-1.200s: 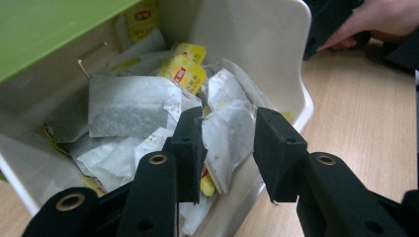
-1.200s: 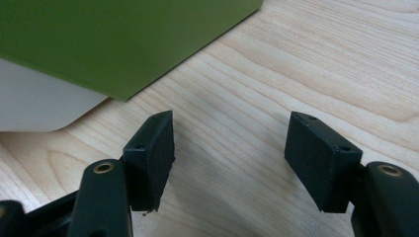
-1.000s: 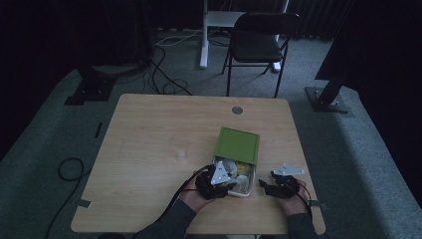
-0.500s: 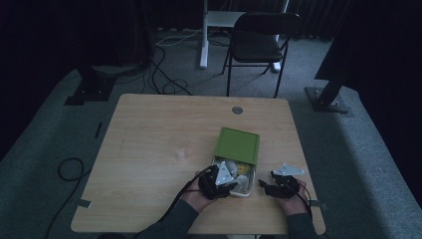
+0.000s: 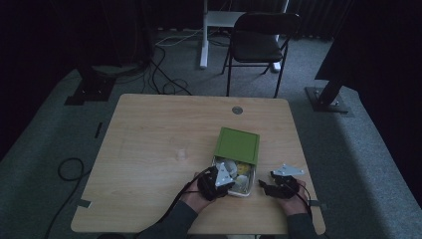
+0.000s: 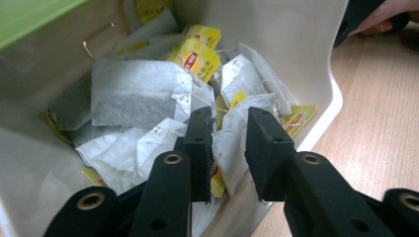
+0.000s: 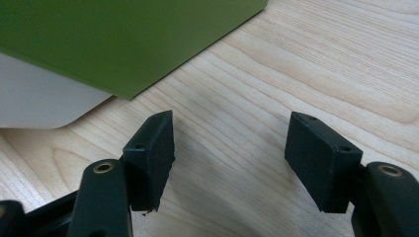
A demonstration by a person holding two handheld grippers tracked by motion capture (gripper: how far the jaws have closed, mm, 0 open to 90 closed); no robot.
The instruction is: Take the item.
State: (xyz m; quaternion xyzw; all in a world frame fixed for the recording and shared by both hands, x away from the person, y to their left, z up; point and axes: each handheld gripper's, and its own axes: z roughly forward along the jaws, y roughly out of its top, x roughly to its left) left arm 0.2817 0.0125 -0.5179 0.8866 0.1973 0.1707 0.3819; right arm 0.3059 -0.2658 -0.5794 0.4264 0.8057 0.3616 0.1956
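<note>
Left gripper (image 6: pixel 225 116) inside white box (image 6: pixel 316 54), jaws just closing, narrow gap around tea bag (image 6: pixel 232 143), pads not clearly pressing. Box near table's (image 5: pixel 149 139) near edge, green lid (image 5: pixel 238 144) propped behind. Right gripper (image 7: pixel 230 131) right of box, jaws apart, empty.

**Where your three cameras sit**

Your high view looks forward and down from above your side, taking in the whole table (image 5: pixel 149 149) from afar. Your left gripper view peers close into the white tea-bag box (image 6: pixel 306 44). Your right gripper view skims the tabletop beside that box's green lid (image 7: pixel 123 39), which all three views share.
</note>
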